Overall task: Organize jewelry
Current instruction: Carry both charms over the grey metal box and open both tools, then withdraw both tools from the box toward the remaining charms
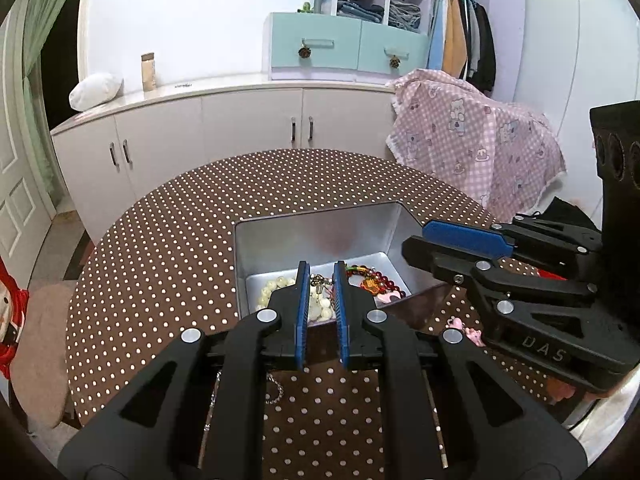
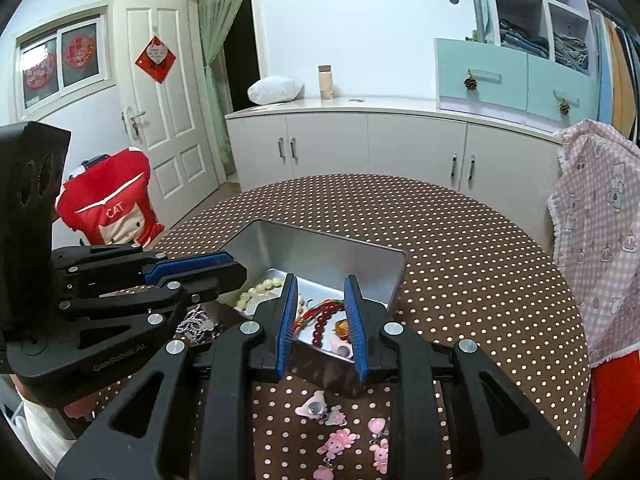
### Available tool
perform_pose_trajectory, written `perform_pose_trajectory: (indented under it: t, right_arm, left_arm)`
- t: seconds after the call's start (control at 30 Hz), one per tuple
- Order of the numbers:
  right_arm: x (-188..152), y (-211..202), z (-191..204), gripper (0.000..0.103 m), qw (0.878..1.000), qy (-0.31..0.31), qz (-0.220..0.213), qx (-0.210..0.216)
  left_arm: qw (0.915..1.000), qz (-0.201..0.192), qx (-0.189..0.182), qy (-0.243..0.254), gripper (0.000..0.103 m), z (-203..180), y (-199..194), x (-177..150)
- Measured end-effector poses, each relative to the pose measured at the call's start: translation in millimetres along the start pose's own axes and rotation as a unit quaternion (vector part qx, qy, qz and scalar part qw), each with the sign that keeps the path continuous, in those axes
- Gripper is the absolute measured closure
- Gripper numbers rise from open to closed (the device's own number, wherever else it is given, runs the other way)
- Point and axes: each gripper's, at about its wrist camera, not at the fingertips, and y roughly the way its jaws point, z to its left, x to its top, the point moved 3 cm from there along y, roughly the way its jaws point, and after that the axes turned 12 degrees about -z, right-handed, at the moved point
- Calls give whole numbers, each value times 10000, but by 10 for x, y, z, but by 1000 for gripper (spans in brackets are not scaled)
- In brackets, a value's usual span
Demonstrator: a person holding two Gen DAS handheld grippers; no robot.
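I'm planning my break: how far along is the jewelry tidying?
Done: cream beads and red beads lie in the tin. In hand: nothing; the left gripper is shut and the right gripper open, both empty by the tin. Left: pink charms and a silver chain on the table.

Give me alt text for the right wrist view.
The right gripper, holding nothing, points at a metal tin holding pale beads and red beads. Pink charms lie on the polka-dot tablecloth beneath it; the left gripper reaches in from the left.
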Motion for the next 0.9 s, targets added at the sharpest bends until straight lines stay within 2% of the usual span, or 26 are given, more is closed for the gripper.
perform_pose_trajectory:
  t: [0.03, 0.1, 0.17, 0.2, 0.27, 0.9]
  right_arm:
    - [-1, -8, -17, 75, 10000, 21, -1, -20]
    - [4, -35, -50, 61, 9999, 41, -38, -99]
    - [5, -55, -81, 58, 9999, 42, -53, -157]
    - [3, -60, -102, 56, 9998, 58, -53, -182]
    - [-10, -76, -139, 52, 9996, 98, -37, -253]
    - [-98, -340, -245, 45, 9983, 219, -101, -538]
  left_arm:
    - [10000, 17, 6, 19, 90, 0, 6, -1]
    - [10000, 59, -16, 13, 88, 13, 13, -9]
    - [10000, 55, -6, -2, 66, 27, 8, -12]
    - [10000, 15, 16, -3, 47, 39, -3, -9]
    - [9999, -99, 94, -9, 46, 62, -44, 2]
    - [9997, -87, 200, -129, 46, 97, -237, -57]
